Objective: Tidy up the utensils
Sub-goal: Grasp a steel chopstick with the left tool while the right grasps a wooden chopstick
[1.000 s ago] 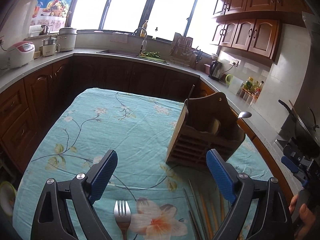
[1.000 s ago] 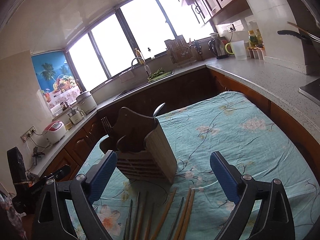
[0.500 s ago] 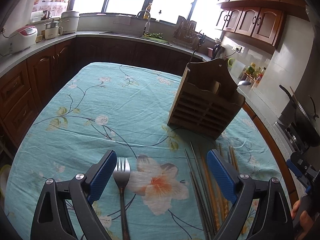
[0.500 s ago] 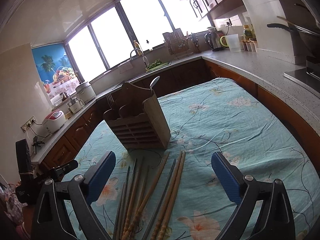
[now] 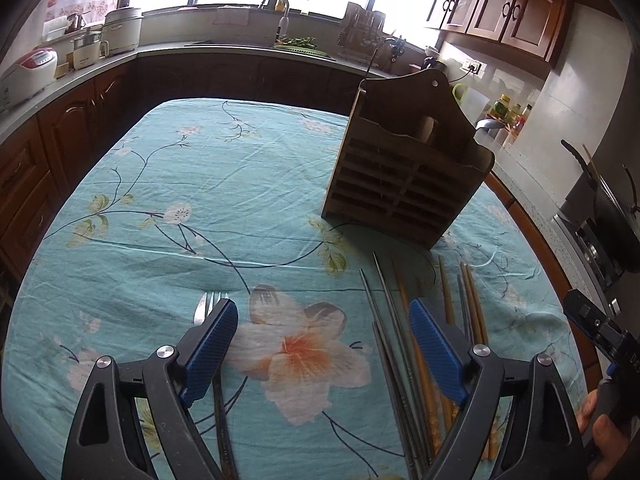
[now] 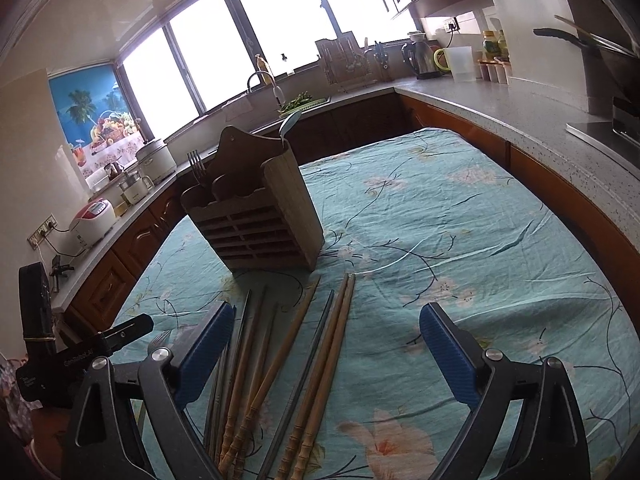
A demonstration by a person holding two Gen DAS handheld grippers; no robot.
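Observation:
A brown wooden utensil holder [image 5: 404, 176] stands on the teal floral tablecloth [image 5: 224, 200]; in the right wrist view the holder [image 6: 256, 216] has a fork [image 6: 196, 166] and a spoon [image 6: 289, 122] standing in it. Several wooden and metal chopsticks [image 6: 296, 352] lie in front of it, also seen in the left wrist view [image 5: 400, 320]. A metal fork [image 5: 210, 308] lies flat under my left gripper's left finger. My left gripper [image 5: 322, 320] is open and empty above the cloth. My right gripper [image 6: 326, 334] is open and empty above the chopsticks.
Dark wooden cabinets and a grey counter [image 6: 500, 100] surround the table on three sides. A kettle [image 6: 424, 58], jars and a stove with a pan [image 5: 600, 208] sit at the right. Rice cookers [image 5: 36, 68] stand at the left. The other gripper shows at the edge [image 6: 80, 356].
Both grippers have pulled back from the holder and tilted down toward the table. The fork and the chopsticks now show more fully. Both stay open.

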